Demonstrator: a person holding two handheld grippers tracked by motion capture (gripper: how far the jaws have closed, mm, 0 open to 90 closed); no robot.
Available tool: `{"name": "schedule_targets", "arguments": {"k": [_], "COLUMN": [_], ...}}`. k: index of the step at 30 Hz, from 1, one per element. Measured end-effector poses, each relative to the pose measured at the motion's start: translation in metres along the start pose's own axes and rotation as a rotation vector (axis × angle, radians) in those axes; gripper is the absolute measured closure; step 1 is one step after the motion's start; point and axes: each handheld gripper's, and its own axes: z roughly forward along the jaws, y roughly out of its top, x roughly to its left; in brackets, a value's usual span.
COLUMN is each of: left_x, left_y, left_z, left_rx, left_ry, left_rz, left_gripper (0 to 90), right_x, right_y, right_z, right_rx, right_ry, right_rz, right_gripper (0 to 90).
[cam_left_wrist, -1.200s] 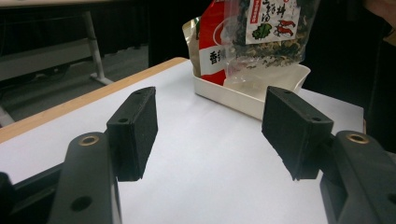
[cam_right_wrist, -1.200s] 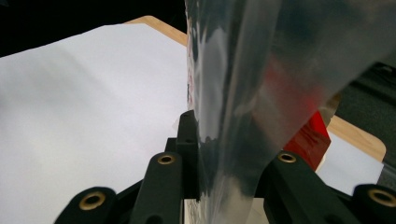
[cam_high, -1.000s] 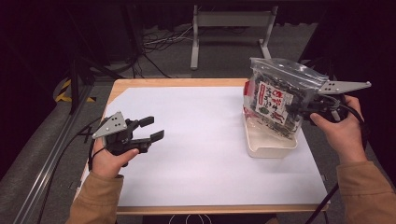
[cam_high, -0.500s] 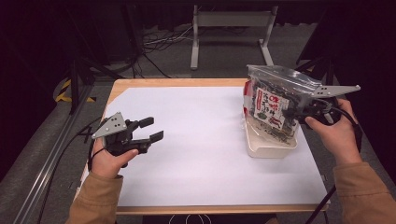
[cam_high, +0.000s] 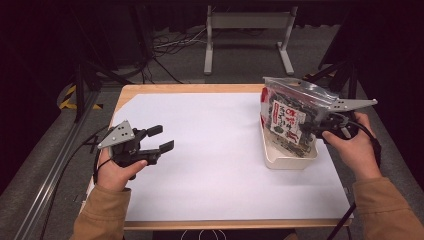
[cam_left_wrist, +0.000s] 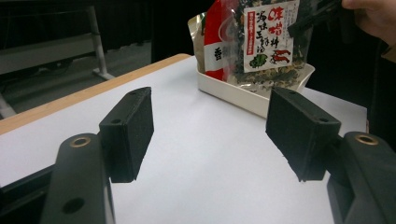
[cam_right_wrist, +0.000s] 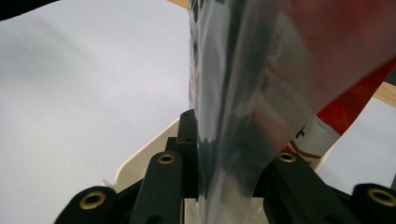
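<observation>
Seaweed-snack bag (cam_high: 289, 119) hung upright in the right claw (cam_high: 309, 127), its long axis running top to bottom and its lower end dipping into a shallow white tray (cam_high: 290, 159) directly beneath the claw. The claw was clenched on the bag's near edge, the clear film pinched between the two black jaws, as the right gripper view showed at close range (cam_right_wrist: 233, 154). The right hand (cam_high: 352, 145) held that claw level, just to the near side of the tray, at the far right of the white-covered bench (cam_high: 215, 165).

Judged from the frames, the bag was on its way down into the tray, and the coming move turned on one relation: the tray lay straight below the claw, so a short descent looked enough to seat the bag. The right hand was by far the nearer; the left claw (cam_high: 160, 139) sat well apart across the bench, released, with nothing between its pads, its jaws having just been opening a little wider.

The left gripper view gave what the high view could not: the bag's printed face (cam_left_wrist: 261, 37) seen front-on, its base already inside the tray's rim (cam_left_wrist: 243, 95), framed between the two open pads (cam_left_wrist: 133, 128). The right gripper view offered only film, jaws and a corner of tray, yet it alone confirmed the pinch.
</observation>
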Motion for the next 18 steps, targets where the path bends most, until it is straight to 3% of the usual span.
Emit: {"name": "schedule_targets", "arguments": {"k": [11,18], "left_x": [0.000,-0.001], "left_y": [0.000,-0.002], "left_z": [0.001,0.001], "left_rx": [0.004,0.010], "left_ry": [-0.001,-0.004], "left_rz": [0.002,0.001], "left_gripper": [31.9,31.9], "right_x": [0.003,0.000], "right_y": [-0.020,-0.033], "right_z": [0.017,0.016], "right_rx": [0.002,-0.034], "right_ry": [-0.008,0.000], "right_rz": [-0.005,0.021], "right_gripper": [74.1,74.1]}}
